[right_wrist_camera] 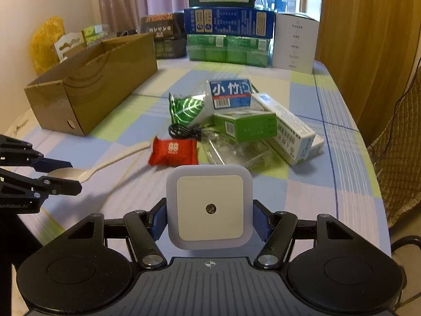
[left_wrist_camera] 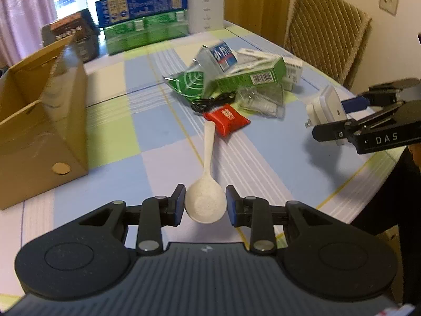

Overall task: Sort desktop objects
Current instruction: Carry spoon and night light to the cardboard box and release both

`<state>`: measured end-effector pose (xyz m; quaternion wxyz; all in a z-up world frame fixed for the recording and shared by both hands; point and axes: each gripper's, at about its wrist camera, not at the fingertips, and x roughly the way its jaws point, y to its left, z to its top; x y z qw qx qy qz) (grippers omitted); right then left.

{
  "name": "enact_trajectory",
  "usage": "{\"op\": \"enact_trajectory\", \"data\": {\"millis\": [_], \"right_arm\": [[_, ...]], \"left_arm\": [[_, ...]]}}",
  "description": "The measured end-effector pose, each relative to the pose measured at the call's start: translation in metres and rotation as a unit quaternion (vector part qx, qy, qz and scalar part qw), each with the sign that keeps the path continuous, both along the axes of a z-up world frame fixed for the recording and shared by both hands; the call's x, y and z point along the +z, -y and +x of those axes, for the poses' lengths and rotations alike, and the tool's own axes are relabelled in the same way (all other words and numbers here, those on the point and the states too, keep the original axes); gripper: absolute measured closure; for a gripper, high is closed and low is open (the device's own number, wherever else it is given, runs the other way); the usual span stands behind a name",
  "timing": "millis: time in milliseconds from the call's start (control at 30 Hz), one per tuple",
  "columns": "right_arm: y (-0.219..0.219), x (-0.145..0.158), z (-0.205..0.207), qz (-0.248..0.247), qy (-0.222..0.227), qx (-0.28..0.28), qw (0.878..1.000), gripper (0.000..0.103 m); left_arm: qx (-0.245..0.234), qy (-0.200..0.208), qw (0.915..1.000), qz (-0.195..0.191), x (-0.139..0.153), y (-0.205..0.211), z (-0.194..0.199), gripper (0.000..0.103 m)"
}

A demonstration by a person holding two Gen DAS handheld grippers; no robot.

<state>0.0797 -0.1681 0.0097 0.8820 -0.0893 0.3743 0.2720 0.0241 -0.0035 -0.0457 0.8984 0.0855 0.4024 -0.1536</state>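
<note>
Our left gripper brackets the bowl of the white spoon, pads just beside it, not visibly pinching. Our right gripper clamps the square night light by its sides, off the tablecloth. The spoon's handle points at the red packet and the pile behind it; the cardboard box waits on the left. The rounded bowl could squirt out as we close, or the handle could nudge the packet.

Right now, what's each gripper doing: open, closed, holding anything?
Left gripper: jaws around the white spoon bowl, small gaps showing; a firm grip cannot be told.
Right gripper: closed on the square white night-light plug, held off the table.
</note>
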Motion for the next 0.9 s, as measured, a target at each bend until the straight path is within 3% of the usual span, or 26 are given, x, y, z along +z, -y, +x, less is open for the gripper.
{"op": "enact_trajectory", "data": {"millis": [233, 400, 633, 767, 900], "right_arm": [[-0.015, 0.016, -0.006, 0.016, 0.011, 0.014, 1.0, 0.041], [-0.045, 0.041, 0.002, 0.031, 0.035, 0.045, 0.998, 0.041], [-0.128, 0.093, 0.031, 0.097, 0.064, 0.102, 0.988, 0.041], [-0.195, 0.113, 0.049, 0.12, 0.069, 0.138, 0.981, 0.041], [-0.259, 0.113, 0.066, 0.112, 0.062, 0.172, 0.977, 0.041]], "left_arm": [[0.034, 0.013, 0.9992, -0.017, 0.018, -0.02, -0.01, 0.076], [0.06, 0.05, 0.9967, -0.021, 0.051, -0.04, -0.005, 0.076], [0.126, 0.108, 0.9862, -0.006, 0.103, -0.106, 0.018, 0.076], [0.156, 0.115, 0.9809, 0.016, 0.113, -0.153, 0.041, 0.076], [0.171, 0.111, 0.9787, 0.023, 0.114, -0.194, 0.07, 0.076]]}}
